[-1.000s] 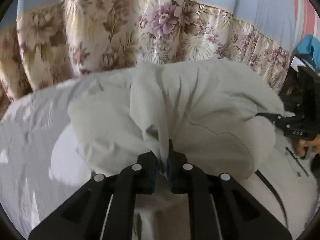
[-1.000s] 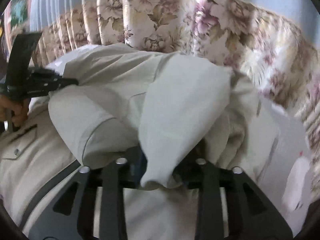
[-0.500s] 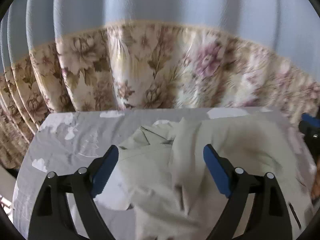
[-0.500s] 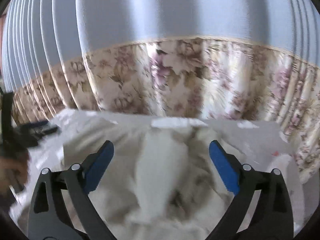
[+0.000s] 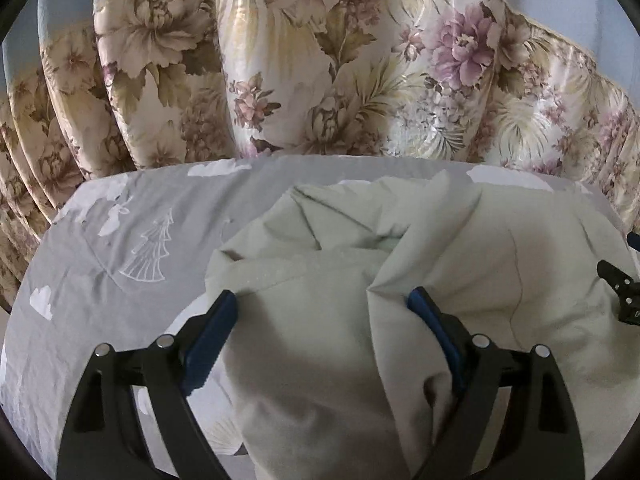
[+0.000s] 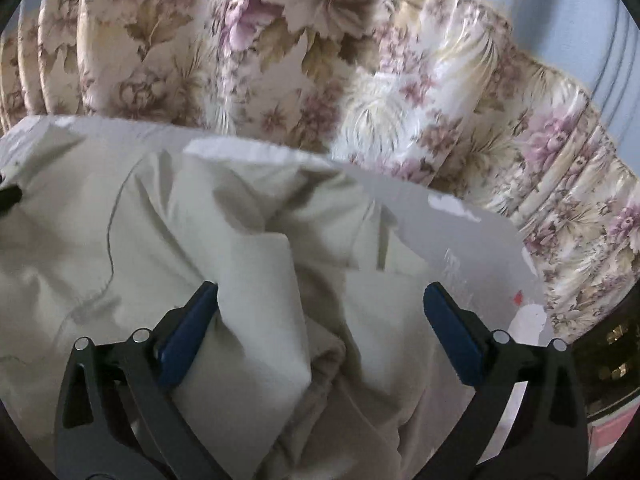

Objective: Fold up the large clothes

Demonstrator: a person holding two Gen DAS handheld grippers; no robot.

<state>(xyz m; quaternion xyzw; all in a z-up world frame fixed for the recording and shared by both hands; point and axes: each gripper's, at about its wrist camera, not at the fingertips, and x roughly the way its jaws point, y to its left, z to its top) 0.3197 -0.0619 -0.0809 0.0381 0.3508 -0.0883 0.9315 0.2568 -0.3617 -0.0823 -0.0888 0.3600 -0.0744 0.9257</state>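
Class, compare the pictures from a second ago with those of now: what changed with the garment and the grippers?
Both let go: the left hand-held gripper and right hand-held gripper, then shut on bunched cloth, now stand open. The pale garment dropped onto the grey sheet. The floral curtain is unchanged.

Both grippers (image 5: pixel 322 304) (image 6: pixel 320 294) have released the garment (image 5: pixel 460 264), fingers (image 5: pixel 212 332) spread.
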